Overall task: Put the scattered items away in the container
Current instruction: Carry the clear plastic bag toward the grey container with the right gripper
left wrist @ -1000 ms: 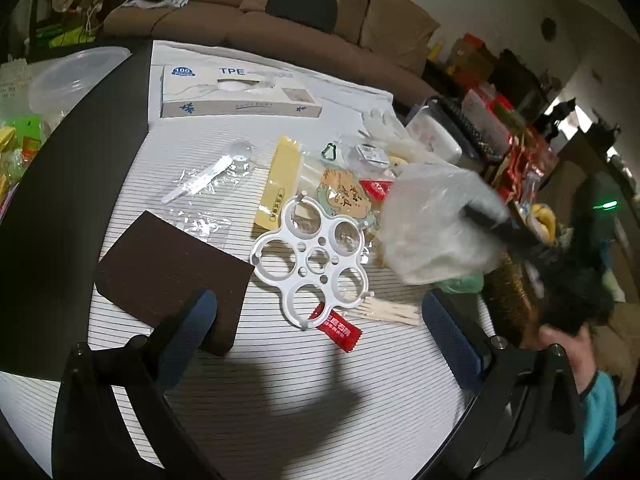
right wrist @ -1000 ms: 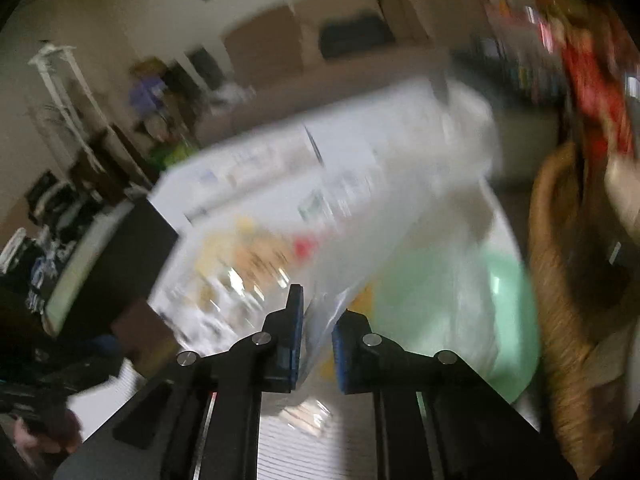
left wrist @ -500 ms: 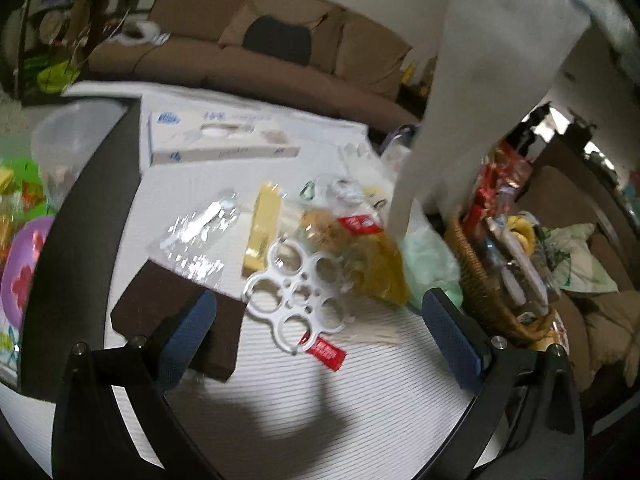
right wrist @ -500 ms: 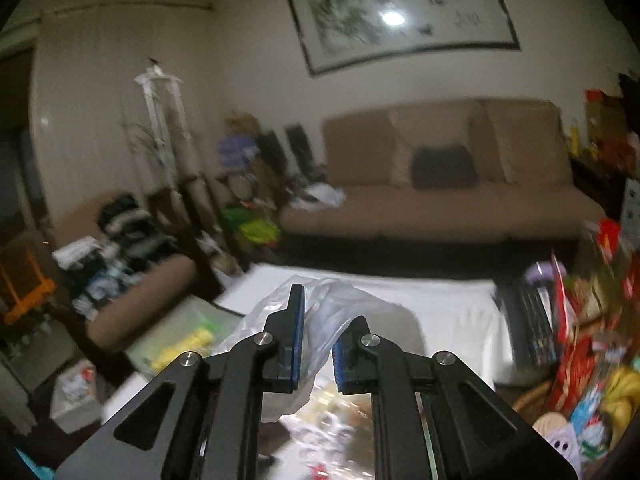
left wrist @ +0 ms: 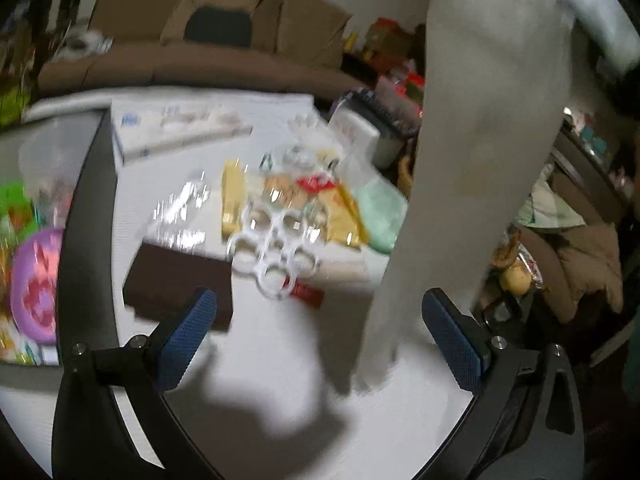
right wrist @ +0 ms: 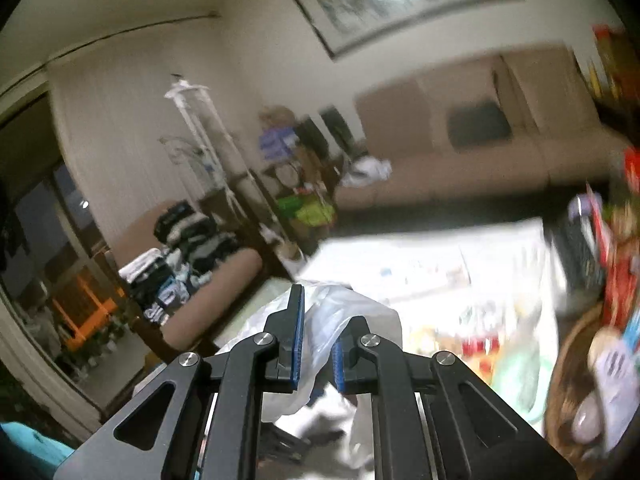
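Left wrist view, blurred. Left tool [left wrist: 320,336] held above the near part of the white desk [left wrist: 280,360], fingers wide apart, nothing between them. Translucent plastic bag [left wrist: 472,152] hanging down the right side of the frame, lower end just above the desk between the pads. Scattered items mid-desk: white six-ring holder [left wrist: 276,248], red sachet [left wrist: 306,294] touching its near edge, brown pad [left wrist: 176,280] to the left, yellow packet [left wrist: 232,196] and clear wrappers [left wrist: 182,208] beyond. Long white box [left wrist: 176,128] at the far side. Pale green item [left wrist: 380,212] right of the pile, possibly a bowl; too smeared to confirm. Wicker basket [left wrist: 516,268] at right, off the desk edge.

Right wrist view. Right tool [right wrist: 318,346] raised, pointing across the room toward the sofa [right wrist: 472,152]. Fingers close together, clamped on a bunched fold of the plastic bag [right wrist: 356,320], which drapes below the tool. Desk and items blurred lower right.
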Tool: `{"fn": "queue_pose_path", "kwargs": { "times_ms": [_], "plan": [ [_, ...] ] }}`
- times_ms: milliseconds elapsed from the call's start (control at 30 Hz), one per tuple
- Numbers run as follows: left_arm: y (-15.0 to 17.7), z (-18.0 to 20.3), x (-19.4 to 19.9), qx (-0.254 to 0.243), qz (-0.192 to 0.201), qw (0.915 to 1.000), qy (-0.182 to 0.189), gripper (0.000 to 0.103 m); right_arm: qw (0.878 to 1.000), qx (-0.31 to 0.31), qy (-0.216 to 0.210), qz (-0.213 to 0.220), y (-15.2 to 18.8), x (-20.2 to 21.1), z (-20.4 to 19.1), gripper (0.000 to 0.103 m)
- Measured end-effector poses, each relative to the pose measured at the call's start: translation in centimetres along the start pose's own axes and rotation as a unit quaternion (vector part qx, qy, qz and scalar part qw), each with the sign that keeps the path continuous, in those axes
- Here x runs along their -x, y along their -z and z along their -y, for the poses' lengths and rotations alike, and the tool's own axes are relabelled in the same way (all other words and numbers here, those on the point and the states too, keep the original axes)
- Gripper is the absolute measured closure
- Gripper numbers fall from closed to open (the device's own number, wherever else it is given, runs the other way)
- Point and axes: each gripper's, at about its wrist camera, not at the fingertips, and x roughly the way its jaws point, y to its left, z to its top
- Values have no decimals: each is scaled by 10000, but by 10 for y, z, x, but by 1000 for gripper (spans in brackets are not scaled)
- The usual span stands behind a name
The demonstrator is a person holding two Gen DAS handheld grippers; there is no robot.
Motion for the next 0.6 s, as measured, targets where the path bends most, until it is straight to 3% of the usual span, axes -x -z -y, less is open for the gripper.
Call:
{"fn": "queue_pose_path", "kwargs": {
  "times_ms": [133, 267, 433, 500, 567, 600],
  "plan": [
    [3, -6, -6, 91, -86, 9998, -182, 0, 9976, -251, 643, -88, 20, -43, 62, 92],
    [-1, -4, -17, 123, -156, 9997, -150, 0, 9945, -549, 877, -189, 36, -69, 107, 92],
    [-2, 3, -29, 15, -263, 9995, -173, 0, 9936, -913, 526, -397, 86, -73, 116, 92],
    [-2, 4, -34, 15, -308, 9993, -204, 0, 9900, -1074, 603, -686, 123, -80, 123, 92],
    [-1, 8, -40, 14, -371, 9992, -168, 0, 9813, -1102, 1009, -1217, 160, -94, 135, 88],
    [-1, 12, -45, -18, -422, 9990, -130, 0, 9708, -1078, 1345, -1670, 181, -106, 144, 88]
  ]
}}
